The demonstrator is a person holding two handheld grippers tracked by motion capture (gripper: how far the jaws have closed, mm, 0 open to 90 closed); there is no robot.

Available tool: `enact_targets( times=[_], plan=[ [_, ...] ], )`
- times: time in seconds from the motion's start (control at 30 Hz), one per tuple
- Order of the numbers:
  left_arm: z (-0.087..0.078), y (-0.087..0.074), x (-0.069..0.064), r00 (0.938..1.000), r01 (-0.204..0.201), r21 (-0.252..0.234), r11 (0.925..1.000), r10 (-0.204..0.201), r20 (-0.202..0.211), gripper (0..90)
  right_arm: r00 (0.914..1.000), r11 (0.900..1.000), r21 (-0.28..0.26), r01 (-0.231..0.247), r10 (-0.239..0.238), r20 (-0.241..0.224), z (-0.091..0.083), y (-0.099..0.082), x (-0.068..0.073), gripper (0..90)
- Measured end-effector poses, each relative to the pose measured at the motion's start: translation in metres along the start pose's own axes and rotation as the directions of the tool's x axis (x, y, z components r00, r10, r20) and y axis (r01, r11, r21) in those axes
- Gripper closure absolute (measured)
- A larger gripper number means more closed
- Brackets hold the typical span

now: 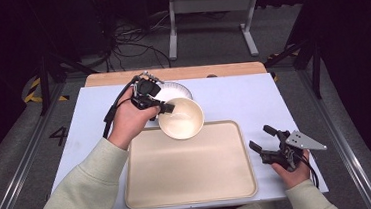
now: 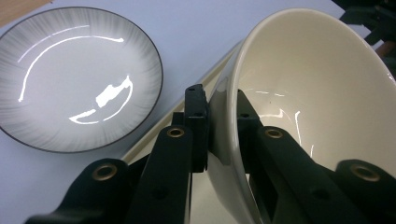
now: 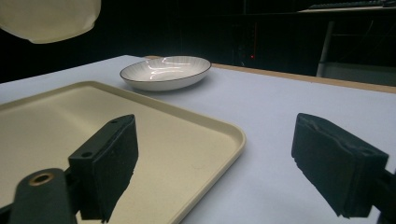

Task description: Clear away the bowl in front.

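- The left gripper (image 1: pixel 166 106) is clamped on the rim of a cream bowl (image 1: pixel 181 118); in the left gripper view one jaw presses the outside of the wall and the other the inside of the bowl (image 2: pixel 322 88).
- The bowl is held tilted and off the table, above the far edge of the tray (image 1: pixel 190 184), with its opening turned up and toward the person.
- In the right gripper view the bowl's underside (image 3: pixel 51 16) hangs at the upper left, clear of the tray below it.
- Just beyond the left gripper, a white plate (image 1: pixel 177 89) with a dark rim lies flat on the table (image 1: pixel 243 97), near the tray's far edge but not touching it.
- The plate (image 2: pixel 77 77) has fine grey streaks round its border and sits just beside the tray corner.
- The right gripper (image 1: pixel 265 138) rests in the person's hand at the tray's right side, jaws wide apart with nothing between them.
- In its own view the right gripper (image 3: pixel 215 172) points across the tray's (image 3: pixel 219 128) corner toward the plate (image 3: pixel 166 71); one jaw is over the tray, the other over the bare table (image 3: pixel 289 112).
- The tray is bare.
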State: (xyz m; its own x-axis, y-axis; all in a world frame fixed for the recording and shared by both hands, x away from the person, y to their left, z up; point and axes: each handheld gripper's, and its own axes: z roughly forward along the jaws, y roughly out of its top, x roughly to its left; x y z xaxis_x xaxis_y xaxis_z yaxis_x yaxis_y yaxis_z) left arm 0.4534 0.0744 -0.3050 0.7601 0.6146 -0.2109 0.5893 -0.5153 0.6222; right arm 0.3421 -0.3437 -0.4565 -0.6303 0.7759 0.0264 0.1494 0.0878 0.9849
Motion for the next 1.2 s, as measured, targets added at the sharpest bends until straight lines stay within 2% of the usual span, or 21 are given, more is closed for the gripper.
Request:
enact_targets(
  times=[0.17,0.33,0.73,0.87,1.2],
  plan=[
    [0.005,-0.004,-0.008,0.9992,-0.033,0.021,0.9992,0.032,0.022,81.9,1.0000,1.0000,0.001,0.002,-0.002,-0.001,0.000,0.000,0.000,15.2],
    [0.011,-0.008,-0.012,0.9981,-0.048,0.041,0.9980,0.047,0.039,81.9,1.0000,1.0000,0.003,0.002,-0.002,-0.001,0.000,0.000,0.000,15.3],
    [0.033,-0.023,-0.019,0.9963,-0.055,0.079,0.9954,0.050,0.071,81.8,1.0000,1.0000,0.004,0.005,-0.005,-0.003,0.000,0.000,0.001,15.3],
    [0.040,-0.027,-0.021,0.9957,-0.072,0.089,0.9935,0.066,0.065,81.8,1.0000,1.0000,0.003,0.005,-0.005,-0.003,0.000,0.000,0.001,15.3],
    [0.055,-0.041,-0.022,0.9960,-0.066,0.102,0.9925,0.060,0.067,81.8,1.0000,1.0000,0.003,0.008,-0.007,-0.006,0.000,0.000,0.001,15.3]
  ],
)
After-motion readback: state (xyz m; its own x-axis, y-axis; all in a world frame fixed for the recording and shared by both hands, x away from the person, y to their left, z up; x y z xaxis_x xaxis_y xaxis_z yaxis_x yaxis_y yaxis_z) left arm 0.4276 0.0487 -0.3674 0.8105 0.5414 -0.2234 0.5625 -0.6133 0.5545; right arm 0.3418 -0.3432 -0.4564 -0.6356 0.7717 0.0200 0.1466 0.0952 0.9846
